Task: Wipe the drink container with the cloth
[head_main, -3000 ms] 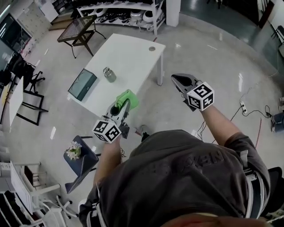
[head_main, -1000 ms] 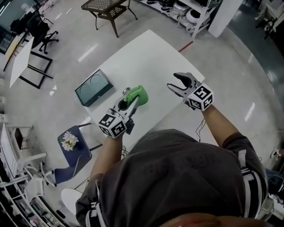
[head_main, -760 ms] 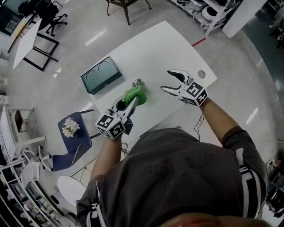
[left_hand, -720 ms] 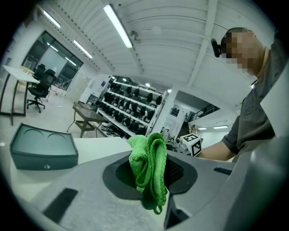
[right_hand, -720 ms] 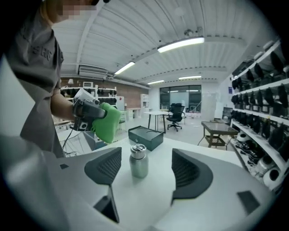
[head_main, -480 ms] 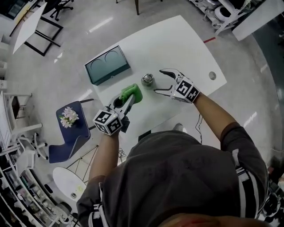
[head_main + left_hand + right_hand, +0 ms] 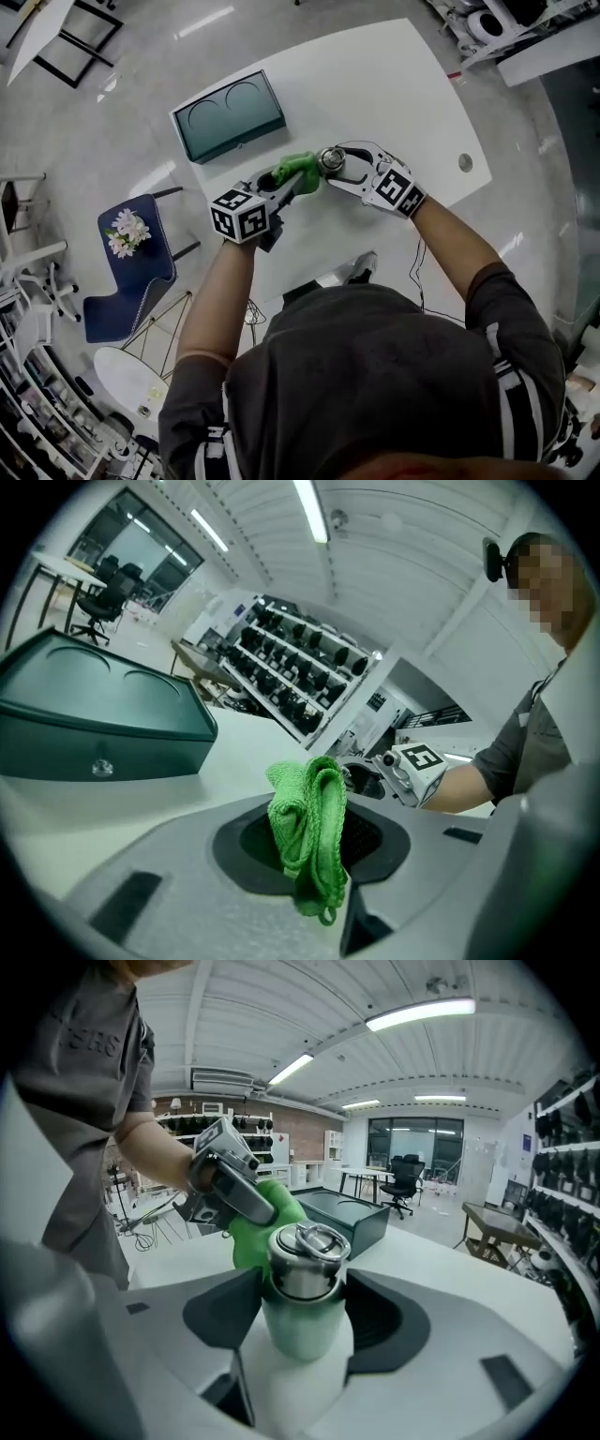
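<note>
Right now the wiping proper looks about to begin: this is the steadying step, with the rub itself not yet started as far as I can judge. The right gripper (image 7: 331, 166) has its jaws either side of the flask (image 7: 305, 1274). They have just been closing, and both pads now seem to sit against its sides just under the cap, so I'd call that a hold. The left gripper (image 7: 284, 185) is clamped narrow on a bunched green cloth (image 7: 298, 170), which juts past its tips and sits just beside the flask's far side; whether it is already touching I can't tell. The next move, I'd say, calls for a firm right-hand hold so the flask doesn't tip. The left can then press the cloth on and sweep it round the body. The flask stands upright on the white table (image 7: 394, 84), toward the person's edge and near a dark green case (image 7: 230, 117). It is short, with a pale green body, a brushed-steel cap and a ring handle lying on top.
</note>
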Tool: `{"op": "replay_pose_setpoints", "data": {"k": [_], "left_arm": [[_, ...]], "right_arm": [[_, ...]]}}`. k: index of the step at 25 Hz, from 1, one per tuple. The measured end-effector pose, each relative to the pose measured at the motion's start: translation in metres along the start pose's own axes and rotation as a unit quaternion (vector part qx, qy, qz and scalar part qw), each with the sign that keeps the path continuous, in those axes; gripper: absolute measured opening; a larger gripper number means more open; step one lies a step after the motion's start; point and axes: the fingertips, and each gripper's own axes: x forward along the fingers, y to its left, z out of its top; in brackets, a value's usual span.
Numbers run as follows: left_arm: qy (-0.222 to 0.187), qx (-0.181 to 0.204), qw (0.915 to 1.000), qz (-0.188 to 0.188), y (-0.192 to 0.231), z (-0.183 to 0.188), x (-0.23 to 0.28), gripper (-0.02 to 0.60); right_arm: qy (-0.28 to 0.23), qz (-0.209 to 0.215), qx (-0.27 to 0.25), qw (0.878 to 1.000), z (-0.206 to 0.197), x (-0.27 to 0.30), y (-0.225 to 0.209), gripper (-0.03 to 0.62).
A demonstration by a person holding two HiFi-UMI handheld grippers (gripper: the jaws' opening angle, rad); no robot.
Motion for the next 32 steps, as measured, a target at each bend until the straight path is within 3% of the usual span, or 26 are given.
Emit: {"op": "replay_pose_setpoints", "data": {"k": [7, 12, 16, 20, 22, 26, 28, 32], "left_arm": [[0.036, -0.017, 0.9990, -0.019, 0.017, -0.004, 0.026, 0.084], [0.075, 0.010, 0.9969, 0.020, 0.039, -0.016, 0.037, 0.083], [0.111, 0.066, 0.9898, 0.060, 0.055, -0.022, 0.052, 0.078], [0.159, 0.174, 0.9672, 0.094, 0.063, -0.032, 0.066, 0.077], [0.165, 0.169, 0.9690, 0.073, 0.060, -0.031, 0.066, 0.077], [0.102, 0.089, 0.9905, -0.023, 0.028, 0.014, 0.041, 0.078], [0.095, 0.088, 0.9904, -0.048, 0.015, 0.029, 0.040, 0.078], [0.131, 0.116, 0.9829, -0.059, 0.013, 0.021, 0.066, 0.078]], "right_arm": [[-0.004, 0.001, 0.004, 1.000, -0.001, -0.002, -0.001, 0.265], [-0.008, -0.005, 0.008, 1.000, -0.001, -0.003, -0.001, 0.265], [-0.007, -0.007, 0.008, 1.000, -0.001, -0.002, -0.001, 0.265], [-0.001, -0.010, 0.010, 1.000, -0.001, -0.005, -0.001, 0.265], [0.001, -0.008, 0.008, 1.000, -0.001, -0.004, -0.001, 0.265], [0.003, 0.003, 0.003, 1.000, 0.000, -0.003, -0.001, 0.265], [0.002, 0.007, 0.001, 1.000, 0.000, -0.004, -0.001, 0.265], [0.002, 0.007, 0.003, 1.000, -0.002, -0.004, -0.001, 0.265]]}}
